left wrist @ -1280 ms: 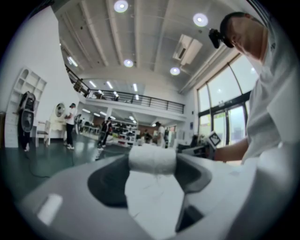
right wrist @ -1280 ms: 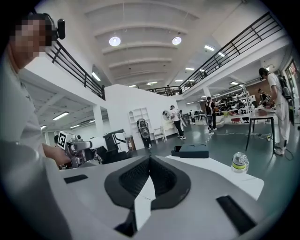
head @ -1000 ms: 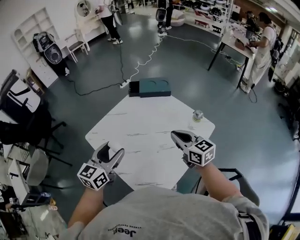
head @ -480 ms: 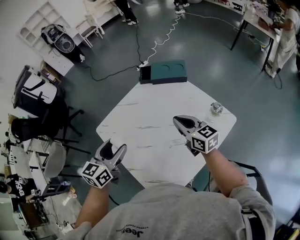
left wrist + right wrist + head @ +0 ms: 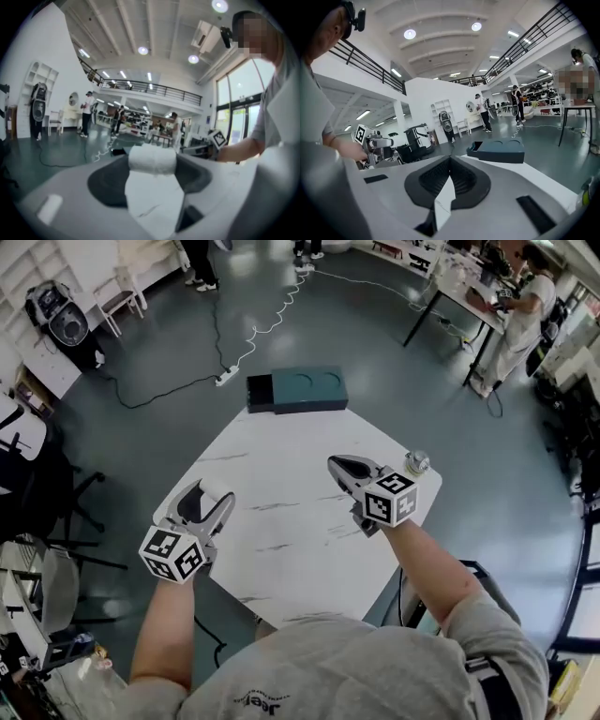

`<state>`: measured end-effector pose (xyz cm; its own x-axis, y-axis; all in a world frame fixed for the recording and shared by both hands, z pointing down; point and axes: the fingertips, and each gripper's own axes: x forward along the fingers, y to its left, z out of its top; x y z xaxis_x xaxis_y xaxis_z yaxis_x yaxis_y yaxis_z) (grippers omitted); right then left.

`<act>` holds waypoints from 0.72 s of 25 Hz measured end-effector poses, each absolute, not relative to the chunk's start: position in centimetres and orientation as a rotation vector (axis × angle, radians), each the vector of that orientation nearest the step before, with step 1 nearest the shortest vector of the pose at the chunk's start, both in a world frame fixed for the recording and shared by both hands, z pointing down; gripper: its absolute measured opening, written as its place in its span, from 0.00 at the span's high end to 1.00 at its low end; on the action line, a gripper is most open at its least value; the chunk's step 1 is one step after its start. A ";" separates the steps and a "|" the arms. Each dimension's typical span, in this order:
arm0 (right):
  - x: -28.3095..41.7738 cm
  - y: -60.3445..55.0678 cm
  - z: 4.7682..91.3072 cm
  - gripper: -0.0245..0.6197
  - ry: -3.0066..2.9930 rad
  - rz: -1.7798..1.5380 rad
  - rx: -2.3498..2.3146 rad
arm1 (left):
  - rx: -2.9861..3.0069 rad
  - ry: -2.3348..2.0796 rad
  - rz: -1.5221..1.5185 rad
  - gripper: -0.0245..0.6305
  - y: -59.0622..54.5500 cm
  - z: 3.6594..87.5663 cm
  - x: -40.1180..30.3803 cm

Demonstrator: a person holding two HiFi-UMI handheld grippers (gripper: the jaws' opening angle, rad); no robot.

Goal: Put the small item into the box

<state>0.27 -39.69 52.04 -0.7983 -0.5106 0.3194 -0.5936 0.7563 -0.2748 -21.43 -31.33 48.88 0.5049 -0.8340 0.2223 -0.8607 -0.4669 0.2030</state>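
1. Currently my left gripper (image 5: 208,495) hovers over the lower-left edge of the table (image 5: 281,531) on a bare forearm. Its jaws stand apart with a white roll (image 5: 152,158) pinched across their tips.
2. My right gripper (image 5: 336,465) sits at frame centre, pointing toward the upper left, jaws closed to a point with nothing between them.
3. I see the small item (image 5: 417,462) on the table right of centre, near the right gripper. The box (image 5: 298,390) lies at upper middle, by the table's far corner.
4. Upside-down print on the grey shirt (image 5: 309,671) reads "Jeep".
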 end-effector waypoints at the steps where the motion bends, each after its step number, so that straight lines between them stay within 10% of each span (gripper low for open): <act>1: 0.0 -40.5 52.1 0.95 -2.723 0.543 0.882 | 2.479 -1.417 0.137 0.51 -32.3 48.8 -21.4; 18: -6.2 -54.2 53.5 0.95 -2.689 0.408 0.993 | 2.534 -1.338 0.272 0.51 -46.0 51.5 -22.7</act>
